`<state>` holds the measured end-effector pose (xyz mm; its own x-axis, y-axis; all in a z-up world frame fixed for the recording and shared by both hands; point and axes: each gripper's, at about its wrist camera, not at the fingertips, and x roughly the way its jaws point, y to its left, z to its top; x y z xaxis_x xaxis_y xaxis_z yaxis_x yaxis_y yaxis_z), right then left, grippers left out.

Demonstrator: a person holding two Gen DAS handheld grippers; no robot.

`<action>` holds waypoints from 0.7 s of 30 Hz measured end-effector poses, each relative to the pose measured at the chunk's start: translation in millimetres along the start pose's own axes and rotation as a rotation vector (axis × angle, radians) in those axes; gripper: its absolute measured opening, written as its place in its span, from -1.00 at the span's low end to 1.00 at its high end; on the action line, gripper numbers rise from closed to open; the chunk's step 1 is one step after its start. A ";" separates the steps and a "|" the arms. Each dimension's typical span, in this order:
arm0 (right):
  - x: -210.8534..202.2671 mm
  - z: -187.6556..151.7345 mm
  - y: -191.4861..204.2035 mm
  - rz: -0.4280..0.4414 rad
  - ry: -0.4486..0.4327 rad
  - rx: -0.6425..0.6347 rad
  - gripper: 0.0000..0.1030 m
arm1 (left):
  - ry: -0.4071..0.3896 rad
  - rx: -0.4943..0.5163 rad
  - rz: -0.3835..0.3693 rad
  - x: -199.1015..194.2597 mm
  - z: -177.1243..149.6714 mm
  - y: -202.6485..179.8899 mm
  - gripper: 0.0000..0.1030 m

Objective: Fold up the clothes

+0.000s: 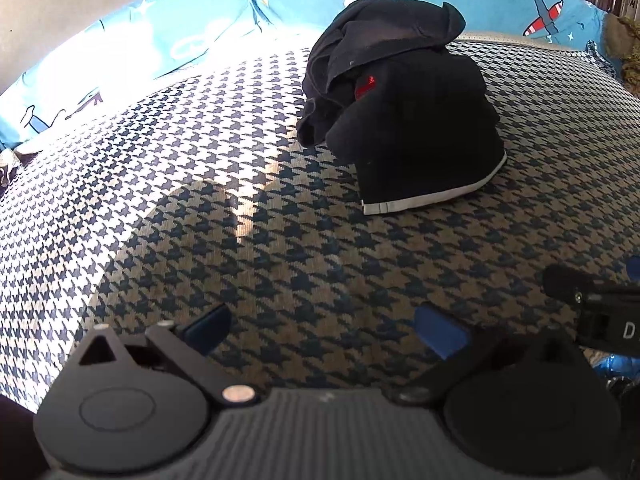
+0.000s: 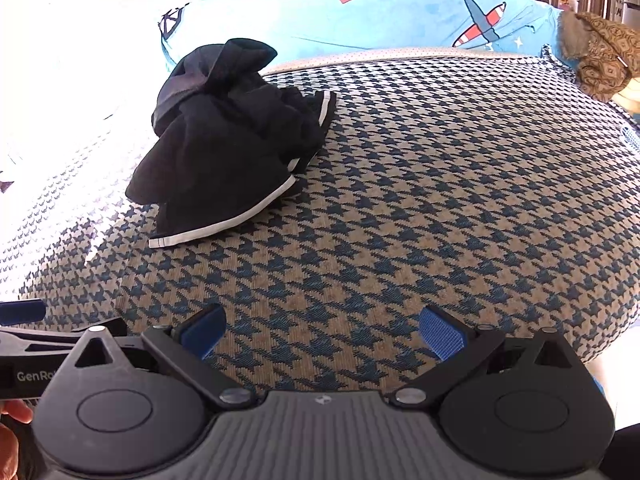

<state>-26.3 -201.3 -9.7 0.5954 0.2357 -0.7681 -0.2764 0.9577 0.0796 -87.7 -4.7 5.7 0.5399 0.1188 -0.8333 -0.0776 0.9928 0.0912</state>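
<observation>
A black garment [image 1: 400, 100] with white trim and a small red mark lies bunched in a heap on the houndstooth cover [image 1: 240, 240], well ahead of my left gripper [image 1: 324, 330]. That gripper is open, blue pads apart, nothing between them. In the right wrist view the same black garment [image 2: 228, 144] sits ahead and to the left. My right gripper [image 2: 322, 334] is open and empty over the houndstooth cover [image 2: 440, 200]. Part of the right gripper shows at the right edge of the left view, and part of the left gripper at the left edge of the right view.
A blue bedsheet [image 2: 400, 16] with aeroplane prints runs along the far side. A brown patterned cloth bundle [image 2: 600, 52] sits at the far right corner. Strong sunlight washes out the left part of the cover [image 1: 80, 160]. A hand [image 2: 12, 432] shows at the lower left.
</observation>
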 end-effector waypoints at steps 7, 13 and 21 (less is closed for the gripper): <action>-2.9 0.7 -3.2 0.005 -0.006 0.010 1.00 | 0.009 -0.012 0.004 -2.6 1.1 -1.9 1.00; -4.1 0.9 -3.6 0.011 -0.010 0.011 1.00 | 0.009 -0.014 0.009 -5.2 2.1 -4.1 1.00; -4.4 1.2 -4.5 0.011 -0.009 0.013 1.00 | 0.014 -0.020 0.006 -7.4 4.1 -4.8 1.00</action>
<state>-26.7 -206.5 -5.9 0.5994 0.2479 -0.7611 -0.2736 0.9570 0.0962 -87.9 -10.3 13.7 0.5276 0.1243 -0.8404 -0.0973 0.9916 0.0856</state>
